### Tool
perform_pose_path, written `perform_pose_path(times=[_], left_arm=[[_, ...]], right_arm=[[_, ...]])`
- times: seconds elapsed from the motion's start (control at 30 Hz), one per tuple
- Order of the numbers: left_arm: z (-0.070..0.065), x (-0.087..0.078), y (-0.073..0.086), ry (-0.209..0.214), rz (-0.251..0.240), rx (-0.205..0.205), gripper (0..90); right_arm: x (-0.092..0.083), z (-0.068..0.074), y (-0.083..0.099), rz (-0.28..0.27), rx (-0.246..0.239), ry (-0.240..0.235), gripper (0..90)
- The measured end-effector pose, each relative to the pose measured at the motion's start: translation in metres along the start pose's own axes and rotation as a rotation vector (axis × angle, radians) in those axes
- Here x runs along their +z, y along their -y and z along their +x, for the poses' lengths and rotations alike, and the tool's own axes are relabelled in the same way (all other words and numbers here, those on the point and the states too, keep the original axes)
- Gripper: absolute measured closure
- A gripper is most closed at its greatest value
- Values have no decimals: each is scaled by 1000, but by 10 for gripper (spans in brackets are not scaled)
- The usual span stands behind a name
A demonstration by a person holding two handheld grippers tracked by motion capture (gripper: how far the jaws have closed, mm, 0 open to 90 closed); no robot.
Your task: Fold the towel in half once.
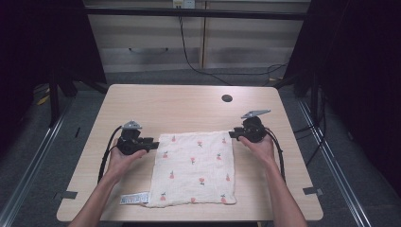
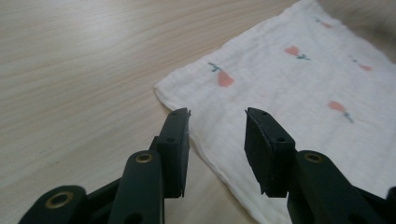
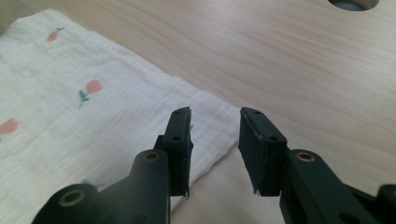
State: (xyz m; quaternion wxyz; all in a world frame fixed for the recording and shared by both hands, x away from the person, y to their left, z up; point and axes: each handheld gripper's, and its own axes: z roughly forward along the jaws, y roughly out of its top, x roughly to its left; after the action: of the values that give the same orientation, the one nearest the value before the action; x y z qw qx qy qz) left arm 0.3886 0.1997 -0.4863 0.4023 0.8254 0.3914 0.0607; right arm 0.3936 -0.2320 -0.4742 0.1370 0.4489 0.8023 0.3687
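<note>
Cloth [image 1: 196, 168]: white with pink flowers, flat on table [image 1: 189, 101].
Tag [image 1: 134, 198]: at cloth's near-left corner, print unreadable.
Left gripper [image 1: 152, 144]: jaws apart, at cloth's far-left corner.
Right gripper [image 1: 233, 135]: jaws apart, at cloth's far-right corner.

Pale wooden table [image 1: 189, 101], flowered white cloth [image 1: 196, 168] flat on it, perhaps a label [image 1: 134, 198].
</note>
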Motion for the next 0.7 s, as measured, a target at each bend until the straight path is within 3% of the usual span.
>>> perform_pose_path(times=[0.03, 0.17, 0.2, 0.27, 0.3, 0.4, 0.57, 0.67, 0.7], left_arm=[[2, 4, 1, 19, 5, 3, 606], [3, 17, 4, 18, 14, -16, 622], [2, 18, 5, 12, 22, 5, 623], [2, 18, 5, 13, 25, 5, 622], [1, 17, 5, 7, 38, 31, 624], [1, 16, 5, 1, 48, 39, 626], [9, 16, 5, 20, 27, -25, 630], [8, 18, 1, 15, 39, -21, 598], [9, 19, -3, 21, 13, -24, 589]], right_arm=[[5, -3, 0, -6, 11, 1, 646], [19, -15, -3, 0, 34, 14, 628], [26, -19, -4, 10, 54, 15, 628], [29, -20, -4, 15, 51, 11, 629], [34, -21, -3, 32, 58, 15, 638], [37, -21, -2, 24, 58, 10, 659], [42, -17, 0, 33, 48, -11, 828], [42, -17, 0, 29, 54, -20, 881], [42, -17, 0, 30, 55, -21, 883]])
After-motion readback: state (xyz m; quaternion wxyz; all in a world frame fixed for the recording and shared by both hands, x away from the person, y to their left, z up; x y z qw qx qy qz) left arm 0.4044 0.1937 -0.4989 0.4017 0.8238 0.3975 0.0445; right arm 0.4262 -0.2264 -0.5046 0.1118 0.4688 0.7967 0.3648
